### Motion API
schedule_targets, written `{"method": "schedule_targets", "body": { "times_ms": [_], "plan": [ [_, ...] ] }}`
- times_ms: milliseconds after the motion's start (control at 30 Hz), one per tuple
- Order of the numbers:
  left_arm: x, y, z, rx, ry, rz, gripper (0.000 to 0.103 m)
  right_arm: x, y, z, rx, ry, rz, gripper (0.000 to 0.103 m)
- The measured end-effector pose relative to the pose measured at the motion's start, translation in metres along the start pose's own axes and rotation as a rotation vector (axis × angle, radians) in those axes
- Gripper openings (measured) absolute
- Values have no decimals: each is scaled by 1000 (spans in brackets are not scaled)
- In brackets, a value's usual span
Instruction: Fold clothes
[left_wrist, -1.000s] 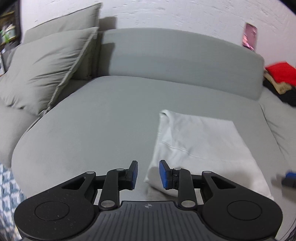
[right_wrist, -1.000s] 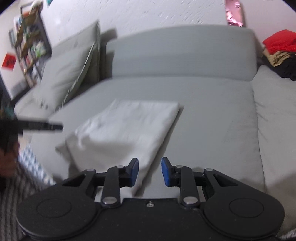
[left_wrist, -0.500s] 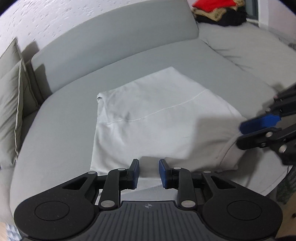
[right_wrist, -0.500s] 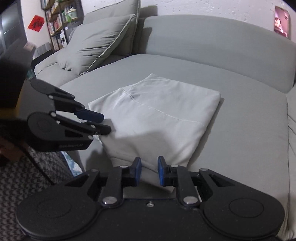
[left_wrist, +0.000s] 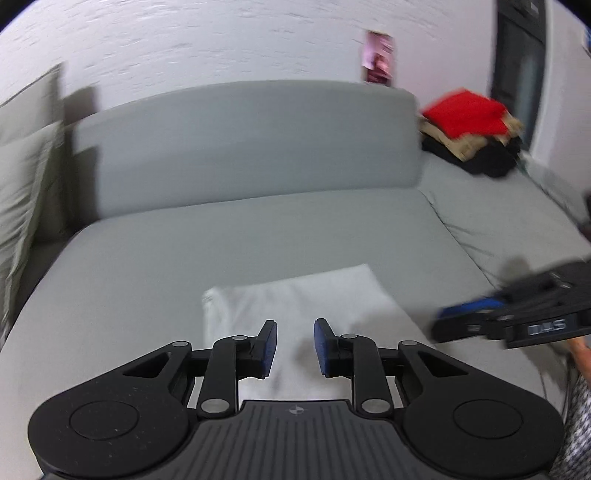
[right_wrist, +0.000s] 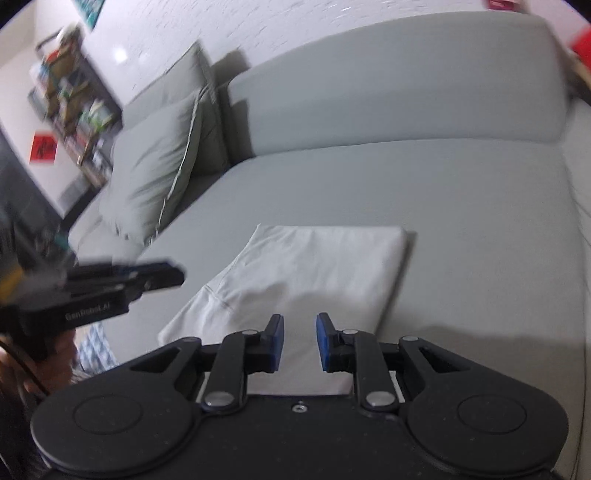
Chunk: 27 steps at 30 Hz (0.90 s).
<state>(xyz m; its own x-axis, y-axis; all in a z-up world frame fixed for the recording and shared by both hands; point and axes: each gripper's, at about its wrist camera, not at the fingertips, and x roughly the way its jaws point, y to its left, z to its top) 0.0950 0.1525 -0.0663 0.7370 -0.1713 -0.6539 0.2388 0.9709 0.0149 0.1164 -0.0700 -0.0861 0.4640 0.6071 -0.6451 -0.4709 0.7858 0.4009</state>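
Left wrist view showed the left gripper (left_wrist: 294, 345) above the near part of a folded white garment (left_wrist: 303, 299), its blue-padded fingers (left_wrist: 268, 347) spread with nothing between them. The garment lay flat on the grey sofa (left_wrist: 236, 236) seat, near its front edge. The right gripper (left_wrist: 476, 319) came in blurred from the right, just beside the garment's right edge. A pile (left_wrist: 469, 133) of red, tan and black clothes sat on the far right of the sofa. From the right wrist, the right gripper (right_wrist: 300, 341) hung over the garment's (right_wrist: 317, 266) near edge, fingers (right_wrist: 323, 341) likewise apart and empty. A grey cushion (right_wrist: 155, 184) leaned at the sofa's left end.
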Motion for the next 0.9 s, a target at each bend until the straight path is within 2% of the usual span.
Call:
{"method": "schedule_targets", "body": {
  "times_ms": [100, 133, 200, 233, 300, 333, 367, 400, 467, 500, 600, 667, 800, 867, 900],
  "plan": [
    [33, 0, -12, -19, 38, -21, 25, 16, -6, 1, 8, -30, 57, 20],
    [43, 2, -18, -31, 67, 2, 25, 20, -9, -2, 24, -42, 78, 20],
    [63, 9, -29, -42, 164, 101, 22, 31, -12, -13, 31, -22, 68, 20],
    [67, 13, -32, -57, 188, 135, 21, 38, -10, -17, -3, 13, 27, 20],
    [61, 26, -32, -112, 174, 179, 20, 47, -1, -23, -142, 56, -92, 15],
    [57, 34, -32, -141, 165, 231, 19, 46, 1, -24, -192, 50, -150, 15],
    [52, 41, -33, -164, 161, 285, 18, 43, -2, -23, -186, 45, -188, 7],
    [48, 47, -34, -182, 157, 329, 16, 40, -6, -21, -164, 42, -218, 6],
    [39, 50, -34, -185, 115, 356, 14, 32, -19, -16, -68, 24, -253, 16],
    [35, 50, -34, -183, 89, 363, 14, 27, -25, -13, -17, 13, -269, 17],
    [29, 42, -25, -172, -16, 284, 14, 16, -44, -6, 165, -60, -210, 17],
    [36, 33, -14, -132, -50, 210, 15, 19, -55, -2, 289, -120, -148, 17],
    [76, 6, 4, -40, -9, 108, 19, 49, -70, 12, 427, -143, 14, 17],
    [102, 2, 8, -38, 44, 113, 21, 72, -73, 15, 453, -100, 116, 16],
    [116, 5, 8, -47, 81, 152, 21, 84, -75, 16, 458, -70, 143, 16]
  ]
}}
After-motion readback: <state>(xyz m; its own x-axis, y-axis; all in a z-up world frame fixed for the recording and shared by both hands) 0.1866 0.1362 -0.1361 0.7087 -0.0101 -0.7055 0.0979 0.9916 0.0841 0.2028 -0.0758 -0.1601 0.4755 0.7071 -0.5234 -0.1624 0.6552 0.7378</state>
